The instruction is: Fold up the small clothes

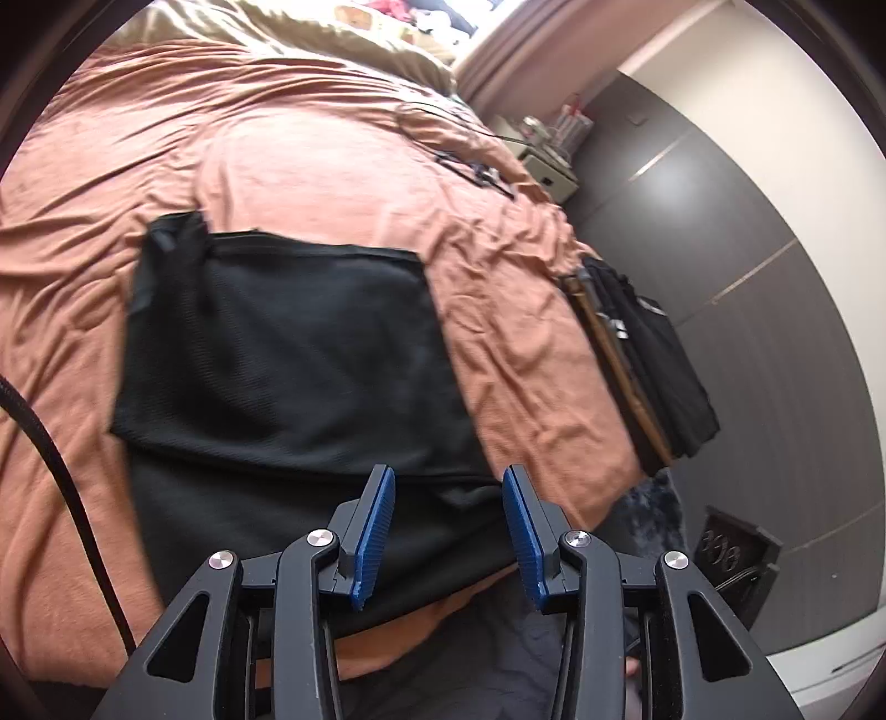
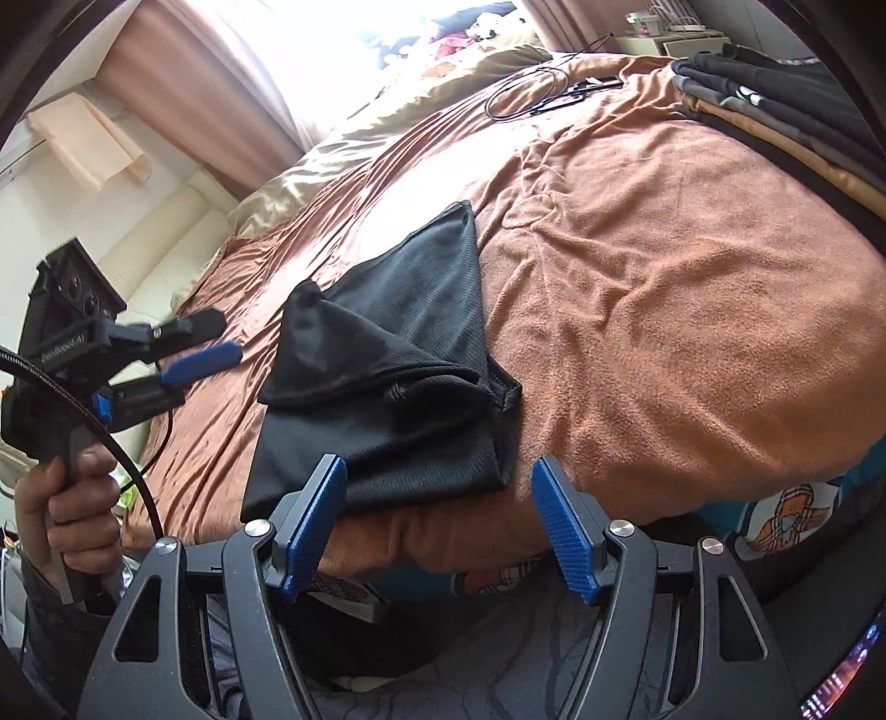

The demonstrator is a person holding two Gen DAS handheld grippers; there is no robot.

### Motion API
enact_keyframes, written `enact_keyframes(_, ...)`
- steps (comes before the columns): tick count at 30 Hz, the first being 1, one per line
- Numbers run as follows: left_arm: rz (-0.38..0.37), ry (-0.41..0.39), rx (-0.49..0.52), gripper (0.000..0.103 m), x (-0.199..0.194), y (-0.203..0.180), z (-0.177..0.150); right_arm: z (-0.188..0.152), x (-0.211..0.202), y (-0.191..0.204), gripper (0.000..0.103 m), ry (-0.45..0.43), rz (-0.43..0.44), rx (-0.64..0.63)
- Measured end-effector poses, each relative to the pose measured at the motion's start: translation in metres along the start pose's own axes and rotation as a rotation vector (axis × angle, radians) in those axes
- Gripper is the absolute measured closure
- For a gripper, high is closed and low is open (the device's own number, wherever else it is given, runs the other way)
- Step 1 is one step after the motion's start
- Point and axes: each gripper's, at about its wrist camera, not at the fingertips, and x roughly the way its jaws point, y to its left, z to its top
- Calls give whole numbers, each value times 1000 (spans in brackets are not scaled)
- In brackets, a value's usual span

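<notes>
A black mesh garment [image 1: 288, 354] lies partly folded on the orange bedspread [image 1: 310, 144]; it also shows in the right wrist view [image 2: 398, 360], with one part folded over the rest. My left gripper [image 1: 448, 487] is open and empty, just above the garment's near edge. It shows from the side in the right wrist view [image 2: 213, 346], left of the garment. My right gripper [image 2: 437, 482] is open and empty, at the garment's near right corner by the bed edge.
A stack of folded dark clothes [image 1: 642, 354] sits at the bed's right edge, seen also in the right wrist view [image 2: 786, 105]. A black cable and small device [image 2: 554, 91] lie farther up the bed. A beige pillow [image 1: 310, 39] lies at the head. A nightstand [image 1: 545, 166] stands beside the bed.
</notes>
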Motion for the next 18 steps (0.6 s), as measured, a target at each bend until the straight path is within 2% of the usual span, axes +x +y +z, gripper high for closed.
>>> enact_keyframes(2,30,-3,-20,60,-4,13,-6,2,6,4,47,7,-14,-25)
enact_keyframes(9,124,-5,-84,60,-17,58,-32,19,29,27,49,73,-126,-186)
enact_keyframes(14,145,-3,-125,60,-23,86,-50,31,49,39,50,132,-204,-282)
enact_keyframes(17,143,12,-145,60,-21,96,-60,39,62,41,60,161,-233,-302)
enact_keyframes(18,136,18,-153,60,-19,99,-63,42,66,41,61,171,-240,-307)
